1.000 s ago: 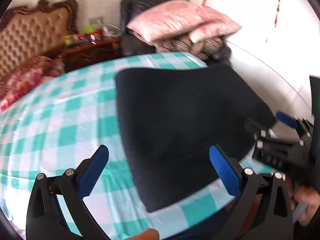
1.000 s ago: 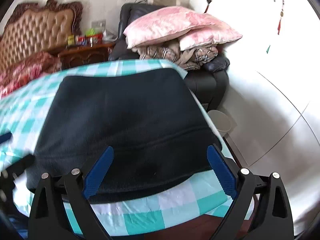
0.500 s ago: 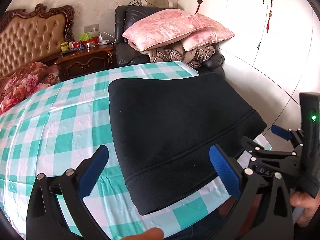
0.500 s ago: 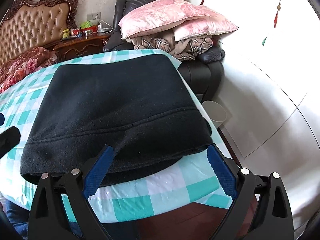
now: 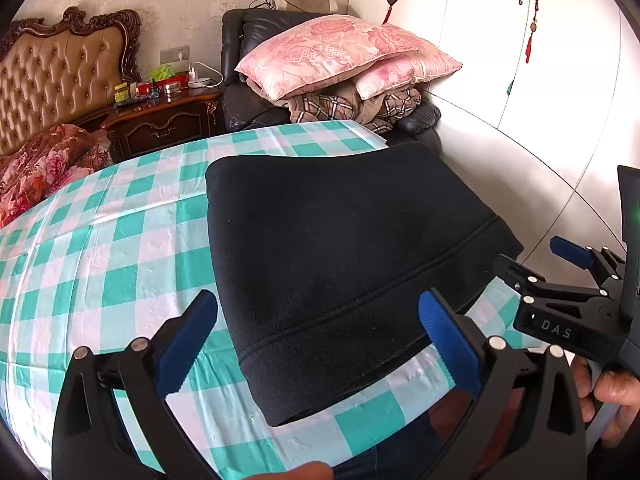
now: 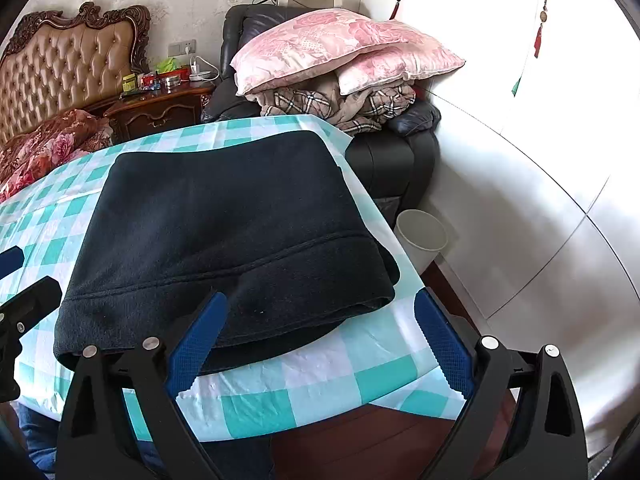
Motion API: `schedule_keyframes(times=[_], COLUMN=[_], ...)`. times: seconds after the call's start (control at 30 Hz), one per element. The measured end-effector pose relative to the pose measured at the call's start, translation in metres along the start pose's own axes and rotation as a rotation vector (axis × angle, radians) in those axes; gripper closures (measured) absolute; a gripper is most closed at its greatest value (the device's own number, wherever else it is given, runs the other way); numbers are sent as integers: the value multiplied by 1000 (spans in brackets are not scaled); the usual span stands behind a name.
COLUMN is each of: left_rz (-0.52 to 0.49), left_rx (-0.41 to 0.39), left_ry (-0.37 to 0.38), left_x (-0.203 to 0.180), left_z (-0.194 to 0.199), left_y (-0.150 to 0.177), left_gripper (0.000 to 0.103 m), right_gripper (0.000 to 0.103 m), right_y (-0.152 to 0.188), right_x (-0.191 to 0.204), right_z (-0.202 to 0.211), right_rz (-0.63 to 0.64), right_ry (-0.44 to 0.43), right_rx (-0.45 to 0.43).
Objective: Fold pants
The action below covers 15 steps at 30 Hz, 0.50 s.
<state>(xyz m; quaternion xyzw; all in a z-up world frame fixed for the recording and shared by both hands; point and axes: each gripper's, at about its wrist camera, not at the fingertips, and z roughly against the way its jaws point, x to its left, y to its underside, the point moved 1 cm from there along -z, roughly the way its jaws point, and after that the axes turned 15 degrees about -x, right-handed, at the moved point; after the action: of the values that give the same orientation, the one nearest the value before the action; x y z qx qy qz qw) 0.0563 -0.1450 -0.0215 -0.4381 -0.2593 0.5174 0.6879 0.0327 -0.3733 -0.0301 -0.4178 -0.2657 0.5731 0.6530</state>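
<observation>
My left gripper (image 5: 320, 344) hangs with its jaws wide apart and nothing between them. My right gripper (image 6: 320, 336) is spread just as wide and also empty. The pants (image 5: 340, 248) lie folded into a dark block on the checked cloth (image 5: 112, 248), at twelve o'clock from both grippers, with the stitched band nearest me. From the left view, the right gripper sits at three o'clock, with my hand (image 5: 608, 400) on its handle. Pink pillows (image 6: 340, 44) are piled on the armchair (image 6: 396, 160) at twelve o'clock, beyond the cloth.
</observation>
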Motion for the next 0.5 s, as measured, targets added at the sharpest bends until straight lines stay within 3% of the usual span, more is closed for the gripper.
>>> schedule_keyframes(times=[0.5], left_rz=[1], left_rx=[0], left_ry=[0], left_x=[-1], left_z=[0], left_y=[0], left_gripper=[2], right_gripper=[12], right_y=[-1], right_x=[1], right_z=[-3], right_rz=[-4], right_ry=[-3], right_rx=[3])
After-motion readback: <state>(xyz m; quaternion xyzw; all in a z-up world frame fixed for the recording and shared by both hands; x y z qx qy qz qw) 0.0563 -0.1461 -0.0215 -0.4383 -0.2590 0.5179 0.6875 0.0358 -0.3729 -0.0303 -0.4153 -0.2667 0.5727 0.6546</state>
